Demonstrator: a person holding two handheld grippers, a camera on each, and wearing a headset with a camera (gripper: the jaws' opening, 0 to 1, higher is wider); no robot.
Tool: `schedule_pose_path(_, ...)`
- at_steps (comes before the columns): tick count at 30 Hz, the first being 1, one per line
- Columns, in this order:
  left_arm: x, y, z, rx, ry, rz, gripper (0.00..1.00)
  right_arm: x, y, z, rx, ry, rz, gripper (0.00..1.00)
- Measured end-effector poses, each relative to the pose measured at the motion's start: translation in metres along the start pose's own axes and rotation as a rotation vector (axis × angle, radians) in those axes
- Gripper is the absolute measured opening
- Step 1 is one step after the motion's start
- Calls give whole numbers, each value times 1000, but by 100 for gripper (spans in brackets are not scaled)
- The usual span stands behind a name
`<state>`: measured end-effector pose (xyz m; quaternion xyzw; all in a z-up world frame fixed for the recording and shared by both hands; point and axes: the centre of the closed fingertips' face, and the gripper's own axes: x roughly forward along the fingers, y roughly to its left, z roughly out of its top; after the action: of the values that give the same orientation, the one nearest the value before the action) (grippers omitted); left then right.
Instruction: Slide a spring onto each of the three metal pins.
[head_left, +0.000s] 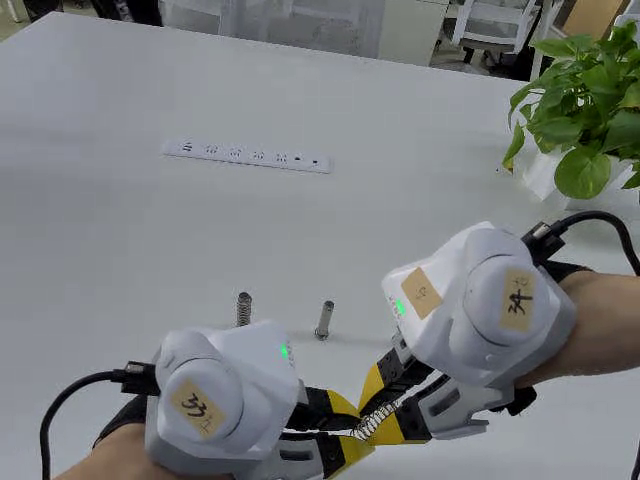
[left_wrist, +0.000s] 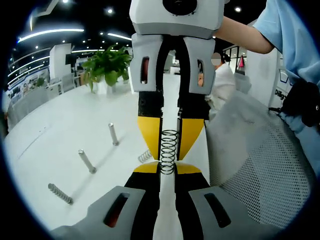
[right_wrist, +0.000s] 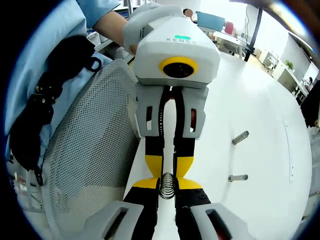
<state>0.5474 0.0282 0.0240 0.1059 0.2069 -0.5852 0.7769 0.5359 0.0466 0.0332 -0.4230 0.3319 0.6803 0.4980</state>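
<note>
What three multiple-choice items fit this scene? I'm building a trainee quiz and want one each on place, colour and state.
1. Where is the held spring? A between both grippers' tips; B on a pin; C lying loose.
2. The jaw tips are: A red; B yellow; C blue.
3. The right-hand pin in the head view is: A bare; B wearing a spring; C gripped.
Key: 1 A, the left gripper and right gripper both clamp it; 2 B, yellow shows in both gripper views; 3 A, no coils ring it.
</note>
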Motion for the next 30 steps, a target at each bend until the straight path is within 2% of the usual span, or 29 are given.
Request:
schedule_pose_path(5, 0, -1, 0, -1, -3, 1, 6, 2, 1, -2, -7, 11, 3, 8)
schedule_pose_path(12, 2, -7, -1, -12, 1, -10, 6, 3, 7, -2, 1, 16, 36, 8)
schedule_pose_path(15, 1, -8, -1, -23, -5, -4, 7, 3, 8, -1, -13, 14, 31, 8)
schedule_pose_path(26, -3, -3, 1, -34, -25, 31, 8, 0, 4, 2, -25, 11, 18, 7)
schedule_pose_path(30, -7, 4, -3, -45, -30, 67, 15, -1, 1, 2, -30, 12, 11, 7)
